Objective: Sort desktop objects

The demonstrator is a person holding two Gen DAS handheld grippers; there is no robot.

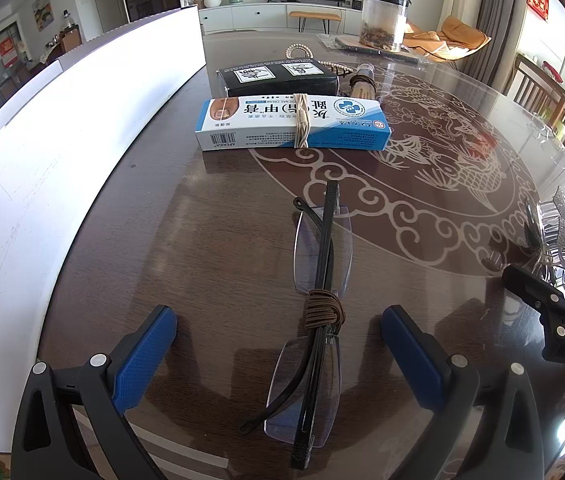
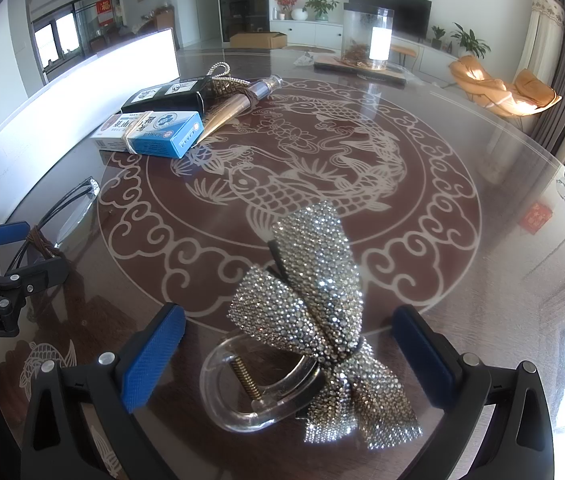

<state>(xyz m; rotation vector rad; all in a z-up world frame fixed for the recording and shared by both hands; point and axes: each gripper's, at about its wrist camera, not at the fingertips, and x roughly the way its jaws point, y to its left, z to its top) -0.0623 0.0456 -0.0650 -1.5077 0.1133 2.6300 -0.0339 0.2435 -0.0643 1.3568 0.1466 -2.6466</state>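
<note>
Folded rimless glasses (image 1: pixel 314 320) with a brown hair tie (image 1: pixel 323 312) around them lie on the glass table between the fingers of my open left gripper (image 1: pixel 278 344). A rhinestone bow hair clip (image 2: pixel 314 320) lies between the fingers of my open right gripper (image 2: pixel 288 340); it also shows at the right edge of the left wrist view (image 1: pixel 558 236). A blue-white cream box (image 1: pixel 294 122) with a beige band, a black box (image 1: pixel 278 78) and a brown tube (image 2: pixel 238 106) lie farther back. The glasses (image 2: pixel 70 208) show at left in the right wrist view.
A long white board (image 1: pixel 62 152) stands along the table's left side. A clear jar (image 1: pixel 382 24) on a mat stands at the far edge. A bead string (image 1: pixel 298 51) lies behind the black box. Chairs stand at the right.
</note>
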